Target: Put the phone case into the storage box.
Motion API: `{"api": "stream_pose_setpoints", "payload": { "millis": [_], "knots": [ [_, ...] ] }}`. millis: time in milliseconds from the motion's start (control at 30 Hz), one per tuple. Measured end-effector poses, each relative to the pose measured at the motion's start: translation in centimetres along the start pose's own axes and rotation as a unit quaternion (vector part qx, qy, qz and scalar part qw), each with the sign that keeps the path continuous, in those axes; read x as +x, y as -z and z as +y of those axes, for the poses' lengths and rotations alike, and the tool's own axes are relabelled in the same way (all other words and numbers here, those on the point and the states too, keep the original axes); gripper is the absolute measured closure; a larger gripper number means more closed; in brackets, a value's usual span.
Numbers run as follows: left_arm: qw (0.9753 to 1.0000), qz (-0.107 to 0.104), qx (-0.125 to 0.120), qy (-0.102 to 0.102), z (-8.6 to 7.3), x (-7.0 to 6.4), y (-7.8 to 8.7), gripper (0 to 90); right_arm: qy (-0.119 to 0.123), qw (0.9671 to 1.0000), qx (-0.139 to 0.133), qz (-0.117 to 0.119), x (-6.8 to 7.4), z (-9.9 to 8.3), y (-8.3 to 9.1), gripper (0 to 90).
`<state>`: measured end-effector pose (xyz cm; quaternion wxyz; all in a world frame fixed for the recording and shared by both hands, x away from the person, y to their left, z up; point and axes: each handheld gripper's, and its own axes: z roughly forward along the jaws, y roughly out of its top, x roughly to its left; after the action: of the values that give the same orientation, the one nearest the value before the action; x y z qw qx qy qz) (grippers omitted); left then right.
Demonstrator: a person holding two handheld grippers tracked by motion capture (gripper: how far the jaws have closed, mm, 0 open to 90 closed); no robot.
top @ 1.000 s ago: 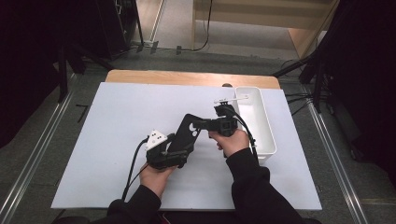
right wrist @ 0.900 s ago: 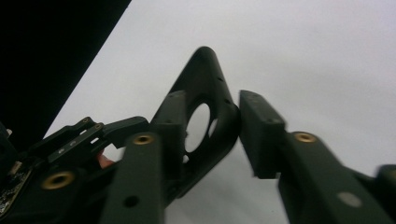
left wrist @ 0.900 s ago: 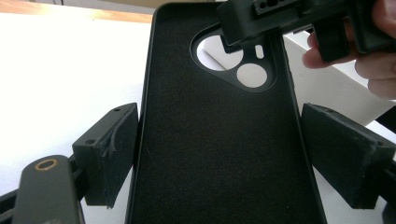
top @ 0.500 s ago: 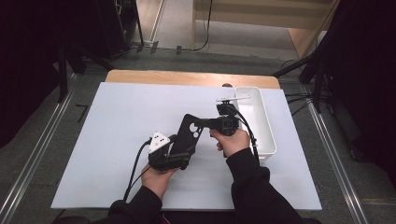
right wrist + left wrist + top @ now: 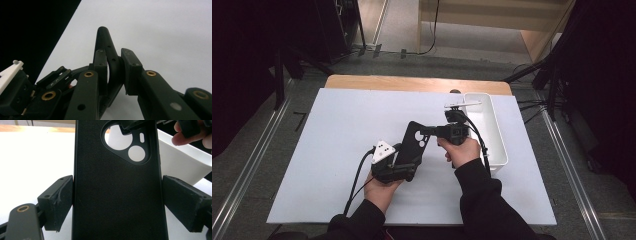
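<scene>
White sheeting (image 5: 337, 150) covers the table under my hands, and nearest me my left gripper (image 5: 399, 167) clamps the long edges of the black phone case (image 5: 412, 147), its pads pressed flat on both sides, camera cutout pointing away from me. Since a second ago I have drawn that hand slightly closer to me. Just beyond, my right gripper (image 5: 432, 131) pinches the case's upper edge, jaws closed on the thin rim, much as before. Farther right, the white tray (image 5: 492, 130) sits in its earlier place beside my right hand (image 5: 462, 150).
</scene>
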<state>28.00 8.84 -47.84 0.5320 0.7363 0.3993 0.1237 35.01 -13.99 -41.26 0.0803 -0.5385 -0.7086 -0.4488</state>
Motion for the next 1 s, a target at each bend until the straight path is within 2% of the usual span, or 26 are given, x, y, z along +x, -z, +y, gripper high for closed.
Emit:
{"api": "stream_pose_setpoints", "payload": {
  "millis": [67,167,267,400,633,867,1000],
  "knots": [
    [0.9997,-0.012,0.014,0.013,0.1,0.0,-0.2,10.7,0.005,1.0000,0.003,0.001,0.2,0.0,0.1,74.6],
    [0.9995,-0.010,0.028,0.012,0.2,0.0,-0.5,2.5,0.016,0.9999,-0.002,-0.003,0.2,0.1,0.1,74.7],
    [0.9993,-0.012,0.033,0.011,0.4,0.0,-0.4,0.0,0.018,0.9998,-0.002,-0.005,0.0,0.1,0.3,74.7],
    [0.9987,-0.012,0.049,0.006,0.8,0.1,-0.4,0.0,0.025,0.9995,-0.011,-0.016,0.1,0.2,0.9,74.7],
    [0.9969,-0.034,0.070,0.011,1.3,0.2,-0.2,0.8,0.053,0.9972,-0.032,-0.042,0.6,0.4,2.1,74.7],
    [0.9934,-0.049,0.103,0.001,2.0,0.0,0.3,4.7,0.079,0.9945,-0.049,-0.050,1.1,0.6,3.4,74.7],
    [0.9923,-0.061,0.108,0.005,2.4,0.2,0.5,5.2,0.104,0.9919,-0.053,-0.050,1.2,0.5,3.9,74.7]
  ]
}}
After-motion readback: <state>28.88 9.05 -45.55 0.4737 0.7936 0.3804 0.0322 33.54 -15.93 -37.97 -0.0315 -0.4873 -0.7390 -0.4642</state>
